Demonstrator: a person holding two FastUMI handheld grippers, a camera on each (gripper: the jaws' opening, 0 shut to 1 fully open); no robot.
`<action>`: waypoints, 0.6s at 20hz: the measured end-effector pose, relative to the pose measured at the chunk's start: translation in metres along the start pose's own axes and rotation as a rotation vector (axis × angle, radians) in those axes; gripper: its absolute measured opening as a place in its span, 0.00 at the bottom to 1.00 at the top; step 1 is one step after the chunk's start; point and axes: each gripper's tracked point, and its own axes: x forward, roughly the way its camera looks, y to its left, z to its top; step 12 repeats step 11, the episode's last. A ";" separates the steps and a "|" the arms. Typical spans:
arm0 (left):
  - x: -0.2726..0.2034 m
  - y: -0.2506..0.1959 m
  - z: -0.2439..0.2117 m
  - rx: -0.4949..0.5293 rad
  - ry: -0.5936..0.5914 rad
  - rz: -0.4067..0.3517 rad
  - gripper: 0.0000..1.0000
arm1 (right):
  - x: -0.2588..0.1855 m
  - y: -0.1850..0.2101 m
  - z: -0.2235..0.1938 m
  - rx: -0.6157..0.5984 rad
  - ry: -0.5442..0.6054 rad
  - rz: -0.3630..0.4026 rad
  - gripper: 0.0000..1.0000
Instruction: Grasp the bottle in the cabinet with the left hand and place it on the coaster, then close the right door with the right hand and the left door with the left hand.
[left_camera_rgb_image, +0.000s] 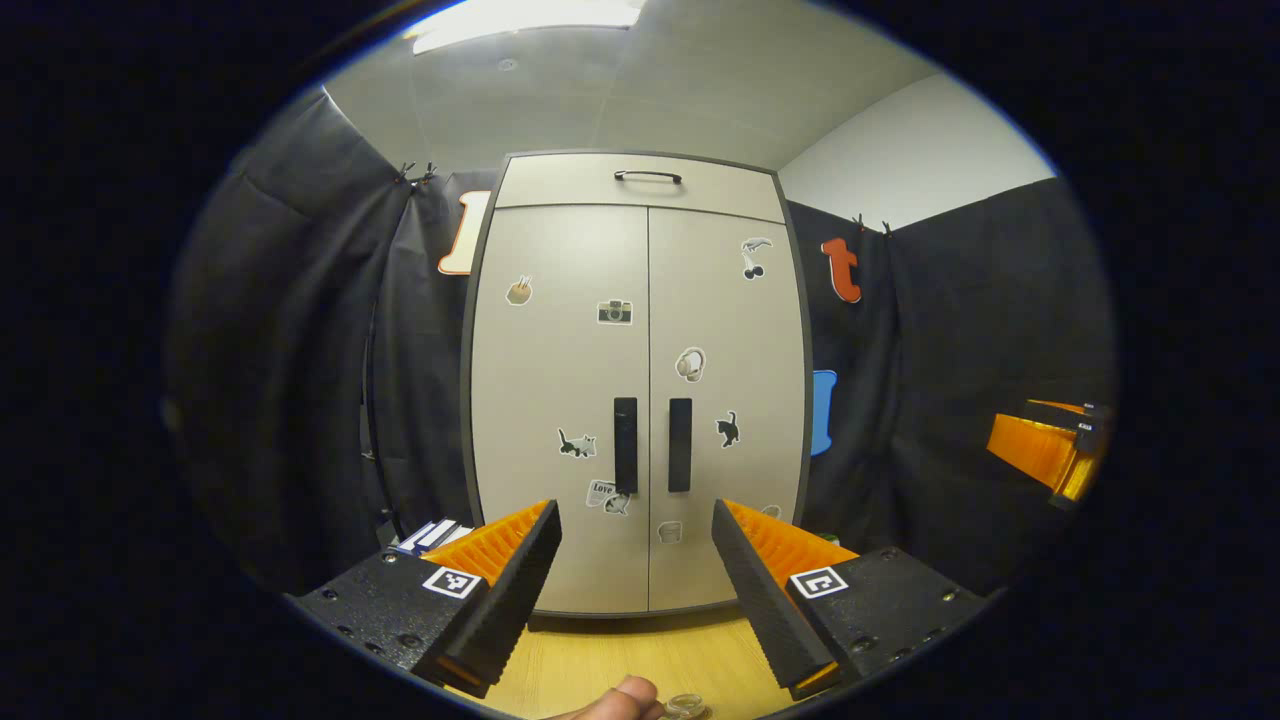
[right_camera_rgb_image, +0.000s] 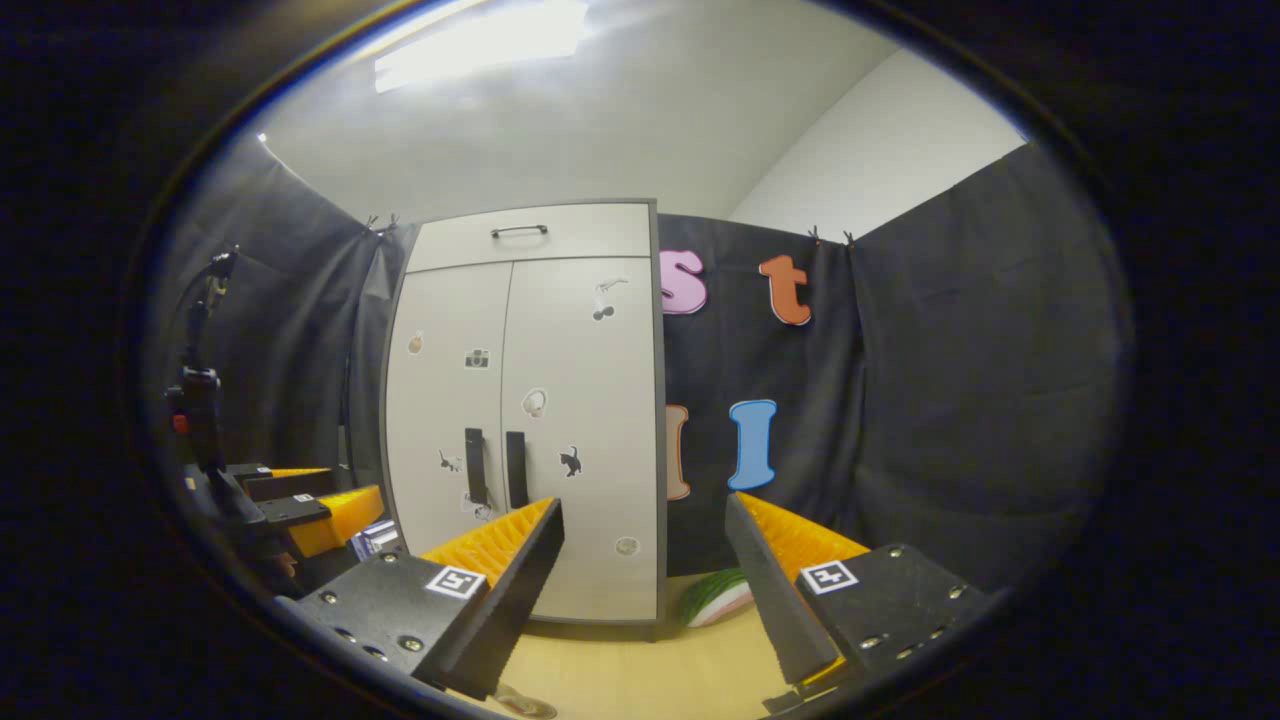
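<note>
Cabinet: a tall beige two-door cabinet with a dark frame stands upright on the light wooden desk, at the desk's far edge, against the black cloth wall.
Doors: the left door and the right door are both closed, meeting flush at the centre seam; small picture stickers are scattered over both.
Handles: two black vertical bar handles sit side by side at the seam. A dark curved handle sits on the beige panel above the doors.
Bottle: cannot be located; the cabinet interior is hidden behind the closed doors.
Coaster: a small clear round item lies at the desk's near edge, beside a fingertip; whether it is the coaster cannot be told.
Left gripper: released, fingers spread wide, nothing between them, aimed at the door seam and apart from the cabinet.
Right gripper: released, fingers spread wide, nothing held, aimed at the cabinet's right side.
Other item: a green-and-pink striped object lies on the desk just beside the cabinet's right corner.
</note>
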 end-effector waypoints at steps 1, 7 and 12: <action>0.002 -0.005 -0.002 -0.013 0.005 -0.003 0.96 | 0.001 -0.002 0.002 -0.001 -0.006 0.005 0.97; 0.013 -0.025 0.002 0.015 -0.003 -0.004 0.96 | 0.014 -0.016 -0.001 -0.011 -0.009 0.027 0.97; 0.019 -0.037 0.005 0.005 -0.012 -0.010 0.93 | 0.021 -0.021 -0.002 -0.010 -0.017 0.042 0.99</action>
